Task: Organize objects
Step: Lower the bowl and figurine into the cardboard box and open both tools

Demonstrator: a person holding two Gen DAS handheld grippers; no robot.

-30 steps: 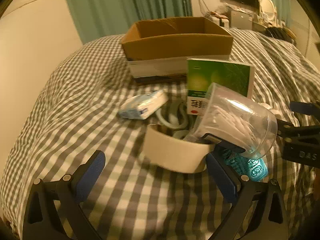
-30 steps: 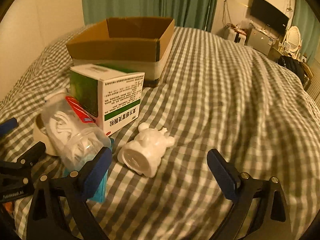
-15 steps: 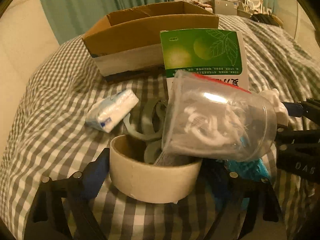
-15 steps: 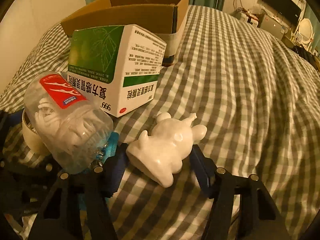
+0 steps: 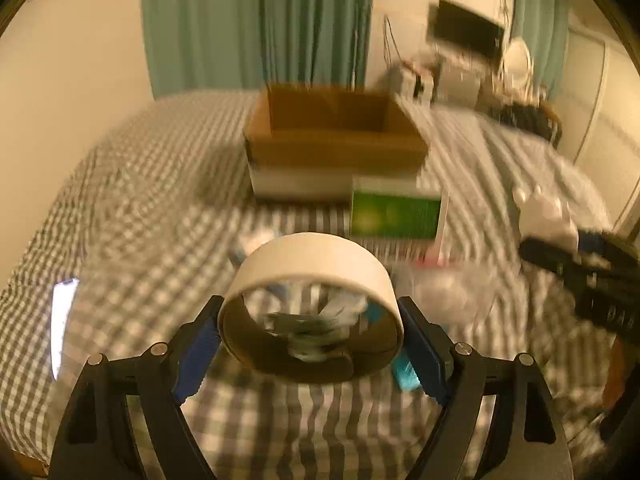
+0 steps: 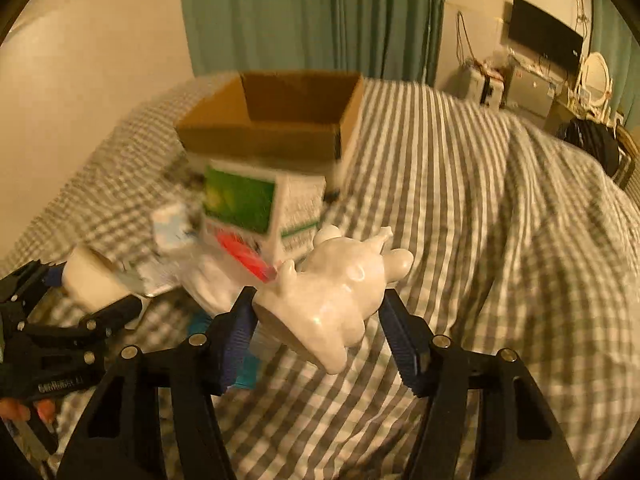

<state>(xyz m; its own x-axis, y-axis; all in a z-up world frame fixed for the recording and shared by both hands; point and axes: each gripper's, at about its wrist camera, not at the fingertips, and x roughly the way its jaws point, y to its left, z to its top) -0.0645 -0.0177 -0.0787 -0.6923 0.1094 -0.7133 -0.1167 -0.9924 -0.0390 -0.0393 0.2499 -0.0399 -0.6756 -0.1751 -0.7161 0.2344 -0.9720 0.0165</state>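
The left hand-held gripper point(image 5: 310, 334) is clamped on a roll of white tape point(image 5: 311, 308), its blue pads pressing the roll's two sides, the open ring facing back toward the camera. The roll is held clear above the checked bed cover point(image 5: 132, 208). Ahead of this hand-held gripper stands an open cardboard box point(image 5: 334, 148) on the bed, with a green and white carton point(image 5: 396, 216) just in front of its right corner. A clear plastic jar point(image 5: 448, 292) lies blurred on the cover, ahead and right of the roll.

The right hand-held gripper point(image 6: 318, 316) is clamped on a white animal figurine point(image 6: 332, 292), which lies tilted between the pads, its legs pointing away and to the right, lifted off the bed cover. Ahead and left of it sits the green and white carton, touching or nearly touching the cardboard box behind it. To the far left of this hand-held gripper, the other one shows with the tape roll in its grip.
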